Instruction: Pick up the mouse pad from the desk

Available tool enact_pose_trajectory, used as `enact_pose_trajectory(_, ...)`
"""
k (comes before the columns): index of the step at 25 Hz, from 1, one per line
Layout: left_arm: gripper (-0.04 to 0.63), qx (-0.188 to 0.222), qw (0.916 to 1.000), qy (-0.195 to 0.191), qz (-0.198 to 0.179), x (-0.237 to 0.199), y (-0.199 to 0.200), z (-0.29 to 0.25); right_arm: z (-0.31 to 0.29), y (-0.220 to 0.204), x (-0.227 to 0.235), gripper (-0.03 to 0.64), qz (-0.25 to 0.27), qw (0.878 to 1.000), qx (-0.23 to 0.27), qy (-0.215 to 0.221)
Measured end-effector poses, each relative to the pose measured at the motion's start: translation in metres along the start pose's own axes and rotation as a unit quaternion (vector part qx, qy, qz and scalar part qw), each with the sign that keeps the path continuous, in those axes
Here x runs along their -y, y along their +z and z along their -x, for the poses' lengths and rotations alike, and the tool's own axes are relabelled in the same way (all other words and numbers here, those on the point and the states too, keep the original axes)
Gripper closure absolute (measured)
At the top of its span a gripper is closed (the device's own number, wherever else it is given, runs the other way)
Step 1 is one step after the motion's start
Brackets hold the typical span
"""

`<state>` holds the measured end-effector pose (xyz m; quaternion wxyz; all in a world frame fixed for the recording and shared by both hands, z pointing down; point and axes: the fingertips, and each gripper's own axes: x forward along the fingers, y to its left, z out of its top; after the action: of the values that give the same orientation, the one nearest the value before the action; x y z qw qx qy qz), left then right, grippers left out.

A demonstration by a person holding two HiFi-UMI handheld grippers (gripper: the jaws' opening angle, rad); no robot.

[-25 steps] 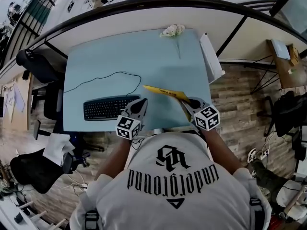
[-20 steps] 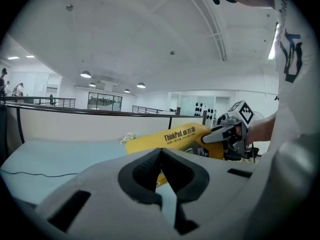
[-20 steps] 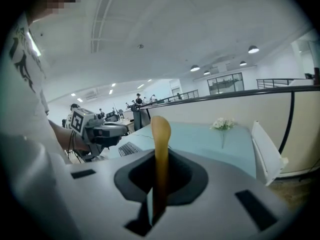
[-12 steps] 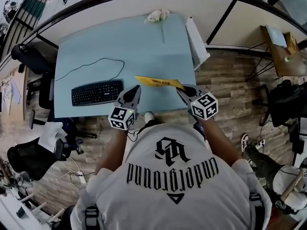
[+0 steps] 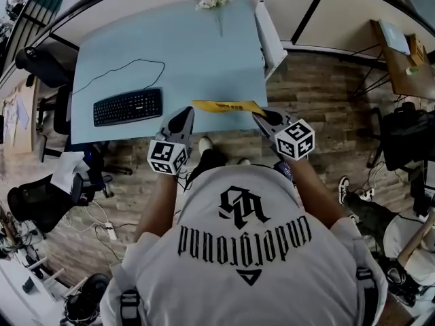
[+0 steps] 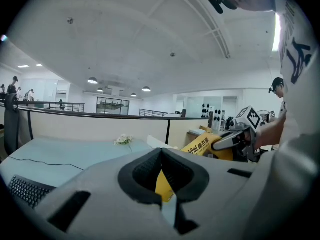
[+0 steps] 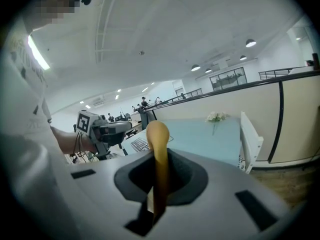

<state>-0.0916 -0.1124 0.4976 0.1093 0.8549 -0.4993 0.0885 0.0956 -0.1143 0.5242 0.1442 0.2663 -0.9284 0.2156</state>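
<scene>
1. Room: open office with a wood-plank floor (image 5: 319, 100), a curved partition wall (image 6: 100, 126) beyond the desk, and dark office chairs (image 5: 41, 70) to the left.
2. Desk (image 5: 136, 53): pale blue top.
3. Keyboard (image 5: 128, 106): black, near left on the desk, its thin cable (image 5: 129, 65) looping towards the far side.
4. Flowers (image 5: 214, 0): white sprig at the far edge.
5. White panel (image 5: 270, 36): along the desk's right edge.
6. Mouse pad (image 5: 226, 106): yellow, raised off the desk, over its near right part, between both grippers.
7. Left gripper (image 5: 185, 115): clamped on the pad's left end.
8. Right gripper (image 5: 262, 117): clamped on the pad's right end.
</scene>
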Motion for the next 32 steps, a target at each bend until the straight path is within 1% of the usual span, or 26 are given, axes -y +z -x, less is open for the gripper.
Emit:
enact_pose_trajectory(6,0.588,0.007,0.9997,0.021,0.008,0.025,-0.003,0.020,0.027,-0.014,-0.004,0.594,0.003,1.000,0.003,0.011)
enact_pose_trajectory(11,0.587,0.013,0.9998,0.016,0.005,0.036,-0.004,0.041,0.037,-0.023,-0.020,0.594,0.002,1.000,0.007,0.006)
enact_pose_trajectory(20,0.588,0.020,0.9997,-0.013,0.003,0.034,-0.010,0.084,0.037,-0.045,-0.056,0.594,-0.013,1.000,0.012,-0.021)
enact_pose_trajectory(26,0.588,0.024,0.9994,-0.023,0.013,0.013,-0.021,0.129,0.023,-0.057,-0.101,0.594,-0.016,0.999,0.008,-0.037)
enact_pose_trajectory(32,0.588,0.028,0.9988,-0.037,0.011,0.000,-0.027,0.173,0.015,-0.059,-0.150,0.594,-0.012,0.999,0.024,-0.044)
